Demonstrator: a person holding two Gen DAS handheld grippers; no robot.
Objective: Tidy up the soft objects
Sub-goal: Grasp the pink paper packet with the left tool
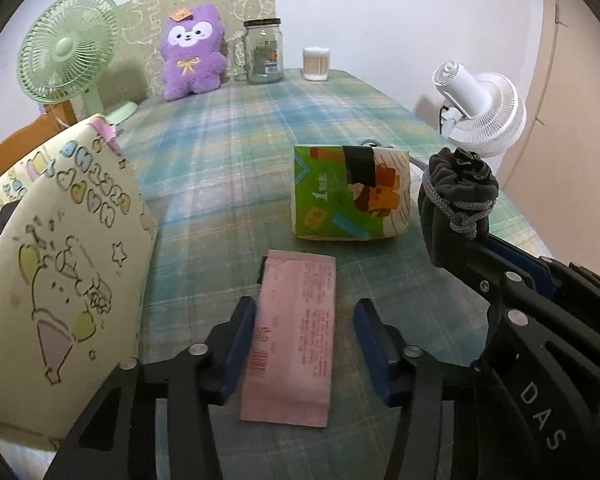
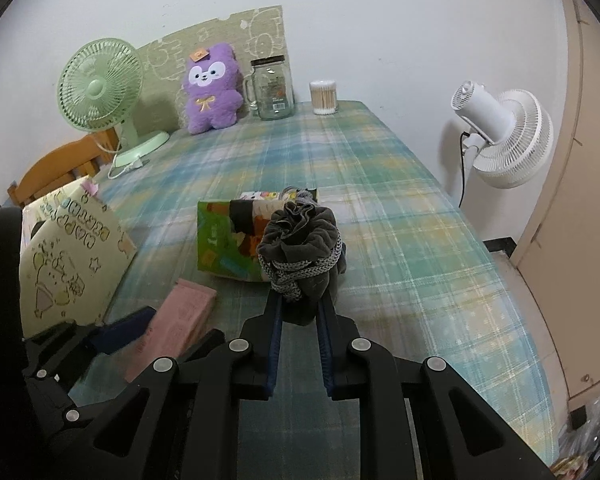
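A flat pink pack (image 1: 292, 340) lies on the plaid tablecloth (image 1: 228, 152) between the jaws of my left gripper (image 1: 306, 306). The left finger is at the pack's edge and the right finger stands off it, so the gripper is open. My right gripper (image 2: 300, 300) is shut on a dark grey drawstring pouch (image 2: 300, 240) and holds it above the cloth, just right of the pink pack (image 2: 180, 320). A green and orange tissue pack (image 1: 350, 192) lies behind both. A pale yellow gift bag (image 1: 60, 260) stands at the left.
A purple plush (image 1: 192, 52), a glass jar (image 1: 264, 52) and a tub of cotton swabs (image 1: 316, 64) line the far edge. A green fan (image 1: 68, 48) stands far left, a white fan (image 1: 484, 112) off the right side. A wooden chair (image 2: 60, 168) is at the left.
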